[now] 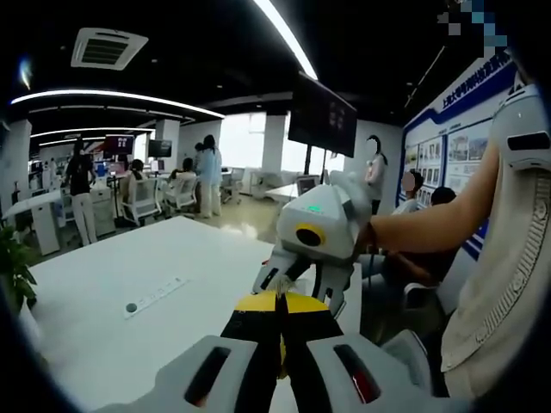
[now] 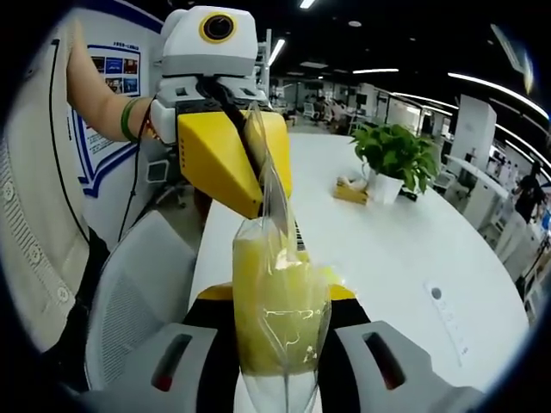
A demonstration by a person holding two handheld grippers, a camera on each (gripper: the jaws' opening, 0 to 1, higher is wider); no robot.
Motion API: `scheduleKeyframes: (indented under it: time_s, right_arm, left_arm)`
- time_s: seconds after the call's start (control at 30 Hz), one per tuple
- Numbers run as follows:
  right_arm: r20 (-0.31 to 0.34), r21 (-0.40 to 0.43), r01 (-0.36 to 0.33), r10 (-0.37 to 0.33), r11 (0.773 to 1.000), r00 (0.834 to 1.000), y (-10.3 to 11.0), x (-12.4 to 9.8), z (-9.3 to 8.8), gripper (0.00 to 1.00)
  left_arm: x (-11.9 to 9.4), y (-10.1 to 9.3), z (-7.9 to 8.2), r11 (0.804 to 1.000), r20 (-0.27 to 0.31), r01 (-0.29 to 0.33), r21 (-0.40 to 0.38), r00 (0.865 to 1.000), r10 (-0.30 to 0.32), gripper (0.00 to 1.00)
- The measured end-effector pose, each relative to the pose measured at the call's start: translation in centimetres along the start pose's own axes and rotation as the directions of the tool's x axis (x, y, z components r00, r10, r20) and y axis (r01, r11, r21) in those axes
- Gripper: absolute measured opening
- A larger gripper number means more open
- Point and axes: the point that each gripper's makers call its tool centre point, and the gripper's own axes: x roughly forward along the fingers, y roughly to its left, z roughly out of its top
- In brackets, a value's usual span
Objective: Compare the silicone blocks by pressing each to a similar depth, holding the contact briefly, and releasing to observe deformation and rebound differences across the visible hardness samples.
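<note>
A clear plastic bag (image 2: 277, 258) with a yellow silicone block (image 2: 275, 314) inside stands upright between my two grippers. The right gripper (image 2: 280, 353) is shut on the bag's lower part, its jaws pressing on the block. My left gripper (image 2: 258, 202), with yellow jaws, comes down from the upper left and is shut on the bag's thin top strip. In the left gripper view its black-and-yellow jaws (image 1: 280, 303) are closed together, and the white right gripper (image 1: 297, 280) faces it just beyond them. The bag is hardly visible there.
Below both grippers a long white table (image 2: 396, 258) carries a potted plant (image 2: 396, 155), a small yellow object (image 2: 349, 191) and an inset socket strip (image 1: 155, 297). A white mesh chair (image 2: 138, 284) stands at the table's edge. Several people stand far off across the office.
</note>
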Motion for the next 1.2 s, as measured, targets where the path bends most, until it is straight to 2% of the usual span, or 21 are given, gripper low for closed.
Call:
scheduleKeyframes:
  time_s: [0.37,0.57,0.93,1.1,1.2]
  right_arm:
    - [-0.001,0.012,-0.006,0.006,1.0,1.0,0.1,0.0,-0.4,0.28]
    - [0.003,0.036,-0.007,0.007,0.999,1.0,0.4,-0.1,-0.8,0.28]
    - [0.012,0.067,-0.008,0.008,0.998,1.0,0.8,-0.8,-1.4,0.3]
    - [0.026,0.088,0.013,-0.016,0.996,1.0,0.7,-1.3,-1.5,0.35]
    - [0.05,0.114,0.037,-0.043,0.993,0.998,0.4,-1.8,-1.2,0.47]
  left_arm:
    - [0.2,-0.1,-0.3,0.999,0.001,0.004,-0.043,1.0,-0.004,0.0]
    - [0.3,0.3,-0.5,0.995,0.007,0.006,-0.098,1.0,-0.005,0.0]
    - [0.9,-0.1,-0.8,0.991,0.008,0.02,-0.132,1.0,-0.019,0.0]
    - [1.2,-0.1,-1.1,0.986,0.009,0.019,-0.165,1.0,-0.018,0.0]
    - [1.5,-0.2,-1.6,0.98,0.006,0.025,-0.198,1.0,-0.024,0.0]
